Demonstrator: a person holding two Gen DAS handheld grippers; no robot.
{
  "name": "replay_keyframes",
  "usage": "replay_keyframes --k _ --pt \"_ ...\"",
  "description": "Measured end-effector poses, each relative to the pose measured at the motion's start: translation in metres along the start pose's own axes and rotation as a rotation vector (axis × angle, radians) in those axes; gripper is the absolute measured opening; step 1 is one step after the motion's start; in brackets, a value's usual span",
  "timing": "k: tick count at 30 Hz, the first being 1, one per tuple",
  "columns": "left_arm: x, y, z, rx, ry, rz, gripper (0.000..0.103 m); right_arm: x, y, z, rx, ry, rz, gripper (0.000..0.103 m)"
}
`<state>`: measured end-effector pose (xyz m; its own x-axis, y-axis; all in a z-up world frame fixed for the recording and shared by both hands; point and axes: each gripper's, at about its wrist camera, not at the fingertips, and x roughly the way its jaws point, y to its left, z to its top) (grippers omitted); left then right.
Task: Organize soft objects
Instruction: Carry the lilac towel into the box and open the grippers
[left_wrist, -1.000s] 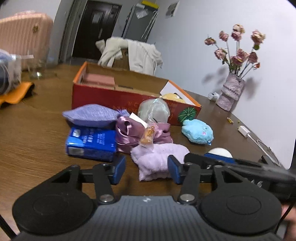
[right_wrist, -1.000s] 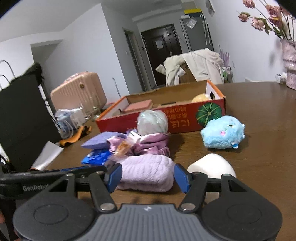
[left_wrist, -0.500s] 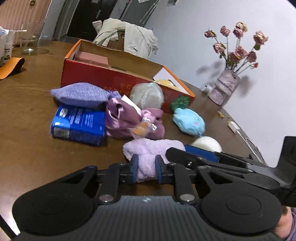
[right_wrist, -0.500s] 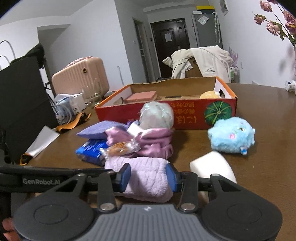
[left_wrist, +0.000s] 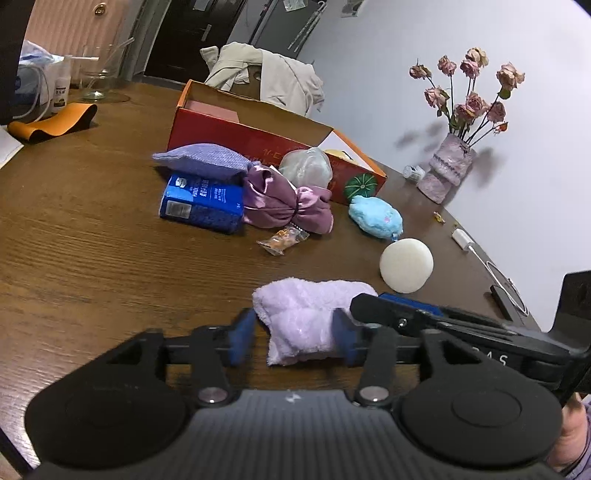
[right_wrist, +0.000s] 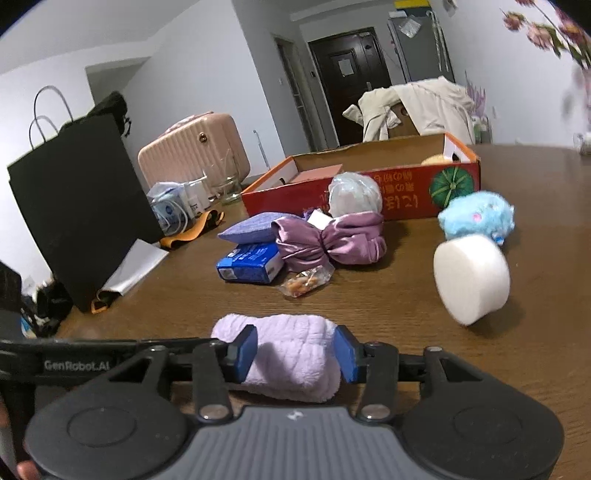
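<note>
A lilac fluffy towel (left_wrist: 306, 314) (right_wrist: 291, 354) lies rolled on the wooden table, near me and apart from the pile. My left gripper (left_wrist: 293, 340) straddles it with jaws opening; its right pad touches the cloth, and bare wood shows by its left pad. My right gripper (right_wrist: 295, 352) comes in from the other side, jaws opening, both pads still against the towel. Farther off are a white foam round (left_wrist: 406, 265), a blue plush (left_wrist: 375, 218), a purple satin bundle (left_wrist: 288, 205), a lavender pouch (left_wrist: 201, 160) and a blue tissue pack (left_wrist: 201, 203).
A red cardboard box (left_wrist: 251, 136) stands open behind the pile, with a wrapped ball (left_wrist: 306, 168) against it. A snack packet (left_wrist: 282, 240) lies loose. A vase of dried roses (left_wrist: 448, 170) and a charger cable (left_wrist: 476, 251) are at the right, a black paper bag (right_wrist: 77, 206) at the left.
Both grippers have drawn back toward me with the towel, away from the pile. The left jaws pinched in, then spread. The snack packet now lies alone, and the foam round stands on edge.
</note>
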<state>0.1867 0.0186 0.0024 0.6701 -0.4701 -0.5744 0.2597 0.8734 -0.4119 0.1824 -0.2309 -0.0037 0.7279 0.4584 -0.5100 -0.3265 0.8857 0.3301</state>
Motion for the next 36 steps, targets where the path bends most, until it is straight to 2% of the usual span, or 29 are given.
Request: replay_keyframes --k 3,4,5,6,10,12,15,19,21,23,27,32,36 --pt "0.009 0.003 0.0 -0.014 0.017 -0.002 0.052 0.007 -0.003 -0.002 0.018 0.011 -0.009 0.047" --pt "0.013 0.004 0.001 -0.021 0.033 -0.001 0.048 0.009 -0.005 -0.003 0.028 0.015 -0.003 0.047" --pt "0.016 0.006 0.0 -0.029 0.04 -0.012 0.037 0.01 -0.005 -0.004 0.032 0.019 0.001 0.044" --pt "0.017 0.007 0.001 -0.038 0.047 -0.038 0.031 0.01 -0.006 -0.004 0.031 0.019 0.002 0.042" --pt "0.015 0.002 0.005 -0.013 0.031 -0.043 0.023 0.009 -0.007 0.0 0.041 0.01 0.012 0.035" --pt "0.01 -0.003 0.016 -0.005 0.007 -0.075 0.022 0.006 -0.007 0.011 0.043 -0.009 0.028 0.032" --pt "0.009 -0.015 0.052 0.05 -0.044 -0.114 0.022 0.0 -0.011 0.05 0.0 -0.073 0.046 0.032" --pt "0.034 -0.03 0.136 0.092 -0.093 -0.172 0.022 0.013 -0.033 0.137 -0.086 -0.138 0.054 0.032" --pt "0.063 -0.037 0.183 0.105 -0.097 -0.185 0.022 0.033 -0.05 0.182 -0.104 -0.149 0.034 0.032" --pt "0.105 -0.04 0.227 0.108 -0.097 -0.166 0.022 0.063 -0.071 0.225 -0.105 -0.122 0.012 0.032" --pt "0.195 -0.035 0.282 0.055 -0.011 -0.133 0.022 0.142 -0.116 0.286 -0.088 -0.029 -0.072 0.032" --pt "0.294 -0.011 0.308 -0.02 0.089 -0.055 0.022 0.227 -0.159 0.308 -0.055 0.09 -0.167 0.03" --pt "0.329 0.005 0.309 -0.029 0.137 -0.019 0.023 0.261 -0.177 0.303 -0.048 0.146 -0.217 0.03"
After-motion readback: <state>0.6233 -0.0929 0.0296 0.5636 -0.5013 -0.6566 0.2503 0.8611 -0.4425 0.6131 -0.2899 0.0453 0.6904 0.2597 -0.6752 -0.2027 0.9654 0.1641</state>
